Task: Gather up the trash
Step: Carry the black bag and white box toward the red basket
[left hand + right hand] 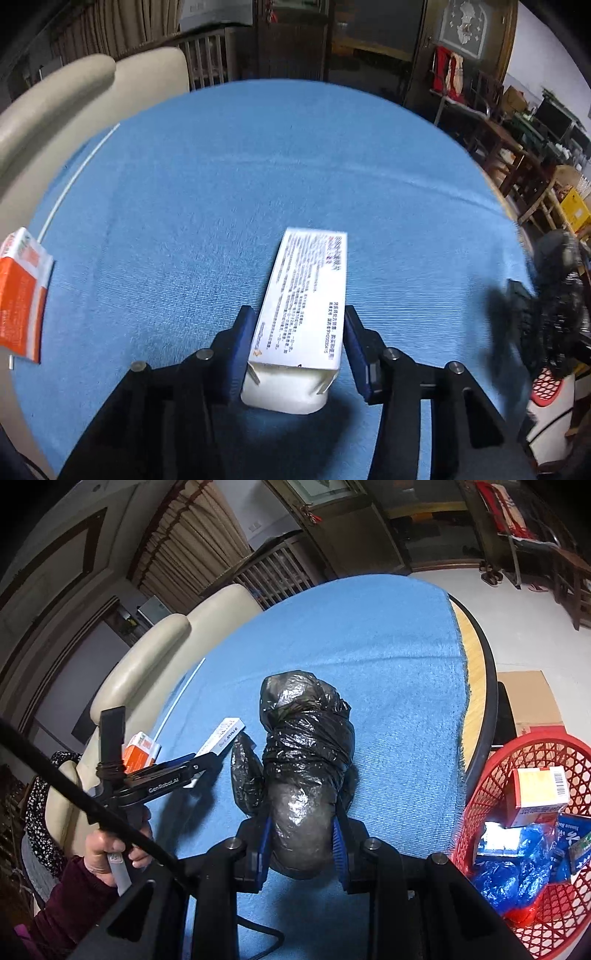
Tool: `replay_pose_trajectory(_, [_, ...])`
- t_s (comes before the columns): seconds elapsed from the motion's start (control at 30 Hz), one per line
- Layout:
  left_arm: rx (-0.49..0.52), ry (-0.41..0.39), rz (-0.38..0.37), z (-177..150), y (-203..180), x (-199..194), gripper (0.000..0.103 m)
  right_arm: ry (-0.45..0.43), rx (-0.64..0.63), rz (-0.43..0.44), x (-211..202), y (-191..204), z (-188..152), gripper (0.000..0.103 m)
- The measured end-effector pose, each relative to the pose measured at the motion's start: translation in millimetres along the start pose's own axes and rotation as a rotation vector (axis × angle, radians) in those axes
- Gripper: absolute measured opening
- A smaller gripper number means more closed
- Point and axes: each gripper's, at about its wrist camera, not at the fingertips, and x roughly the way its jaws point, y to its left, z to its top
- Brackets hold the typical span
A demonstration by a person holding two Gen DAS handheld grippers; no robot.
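My left gripper is shut on a long white printed box and holds it over the blue cloth. The same box shows in the right wrist view, clamped in the left gripper. My right gripper is shut on a wound-up black plastic bag, held above the cloth. An orange and white box lies at the cloth's left edge; it also shows in the right wrist view. A red basket at the right holds boxes and blue wrappers.
A thin white straw lies at the left edge of the round table. A cream chair stands behind it. A cardboard box sits on the floor beyond the basket. Wooden furniture stands at the far right.
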Motion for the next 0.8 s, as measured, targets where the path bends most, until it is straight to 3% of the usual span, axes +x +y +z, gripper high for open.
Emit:
replay_pose_trajectory(0.33, [0.074, -0.131, 0.021, -16, -51, -77, 0.045, -0.058, -0.025, 0.021, -26, 0, -2, 0.03])
replay_pose_trajectory(0.8, [0.188, -0.213, 0.062, -22, -108, -120, 0.045, -0.136, -0.047, 0.01, -84, 0, -26, 0.03])
